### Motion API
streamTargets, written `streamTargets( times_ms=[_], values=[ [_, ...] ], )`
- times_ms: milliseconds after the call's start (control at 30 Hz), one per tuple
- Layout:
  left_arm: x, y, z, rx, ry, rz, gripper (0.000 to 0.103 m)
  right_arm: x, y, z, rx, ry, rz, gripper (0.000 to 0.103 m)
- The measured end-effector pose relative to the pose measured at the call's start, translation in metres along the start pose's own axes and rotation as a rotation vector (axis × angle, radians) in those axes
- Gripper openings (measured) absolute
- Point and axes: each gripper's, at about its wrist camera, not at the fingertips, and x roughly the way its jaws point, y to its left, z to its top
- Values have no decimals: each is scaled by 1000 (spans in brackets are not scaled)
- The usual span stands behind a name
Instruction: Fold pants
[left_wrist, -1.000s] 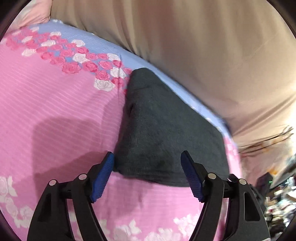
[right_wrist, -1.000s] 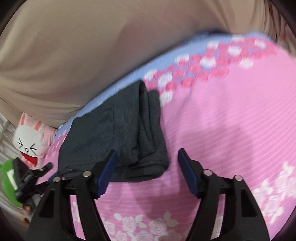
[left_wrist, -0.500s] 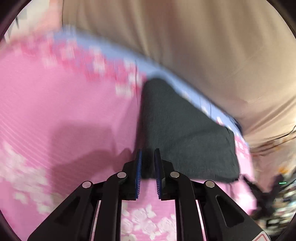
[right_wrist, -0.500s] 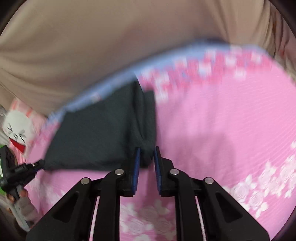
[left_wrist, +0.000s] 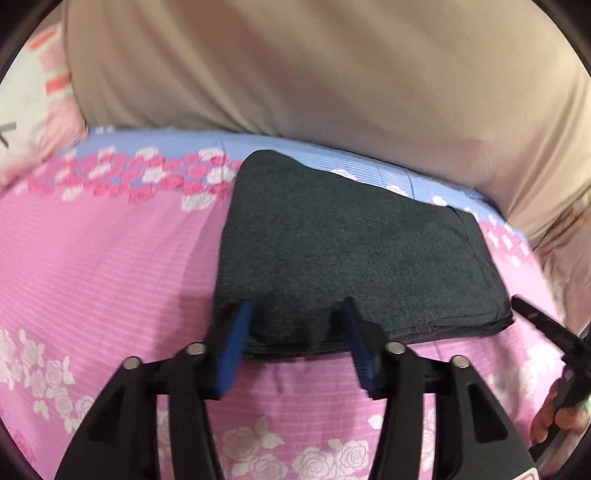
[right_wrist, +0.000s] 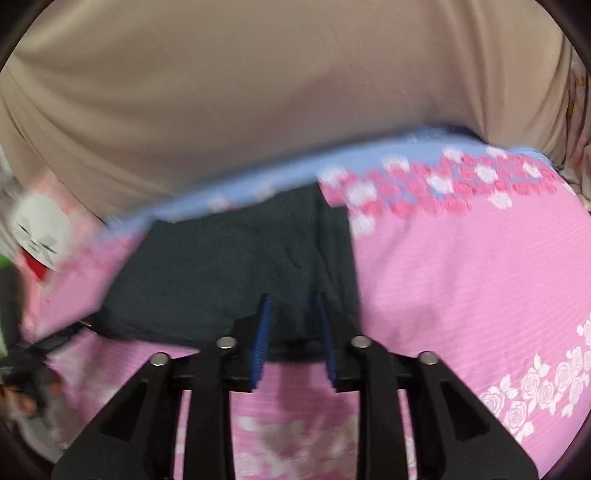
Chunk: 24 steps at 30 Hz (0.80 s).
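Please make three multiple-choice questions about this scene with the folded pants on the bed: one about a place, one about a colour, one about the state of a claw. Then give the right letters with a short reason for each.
1. Where do the folded pants lie?
A. on the pink rose bedspread, near its blue border
B. on a wooden floor
C. inside a basket

2. What colour are the pants?
A. white
B. dark grey
C. red

3. How does the left claw stand?
A. shut tight on nothing
B. out of view
C. open, one finger on each side of the near edge of the pants

Key: 1 A, the pink cloth shows all around the pants and the blue strip lies behind them. 2 B, the cloth is dark charcoal in both views. 3 C, a wide gap shows between the blue pads. The right claw is also open, more narrowly.
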Motion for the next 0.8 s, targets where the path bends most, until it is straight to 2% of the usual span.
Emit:
streamTargets(
  times_ms=[67, 133, 167, 200, 233, 300, 333, 500, 600, 667, 800],
  values=[
    [0, -11, -5, 56, -24, 52, 51, -14, 2, 1, 21, -53, 24, 27],
    [-2, -19, -8, 100, -54, 80, 52, -35, 6, 2, 13, -154, 22, 27],
    [-4, -22, -9, 115, -66, 90, 54, -38, 8, 3, 2, -176, 21, 29],
    [-3, -23, -8, 121, -74, 96, 61, -39, 10, 3, -8, -189, 15, 29],
    [-4, -24, -8, 126, -82, 103, 64, -31, 12, 3, -12, -169, -1, 33],
    [-3, -25, -8, 133, -81, 107, 65, -7, 13, -1, -27, -71, -47, 33],
    [-2, -25, -8, 134, -77, 107, 65, 2, 9, -3, -24, -50, -44, 35],
    [0, -20, -8, 114, -67, 99, 69, -11, 5, -6, 33, -70, -21, 37],
    [0, -20, -8, 113, -67, 103, 70, -15, 7, -13, 31, -84, -50, 39],
    [0, -21, -9, 117, -69, 106, 70, -19, 13, -22, 20, -92, -78, 50],
    [-2, -21, -10, 118, -77, 110, 72, -29, 24, -32, -18, -129, -127, 60]
  ],
)
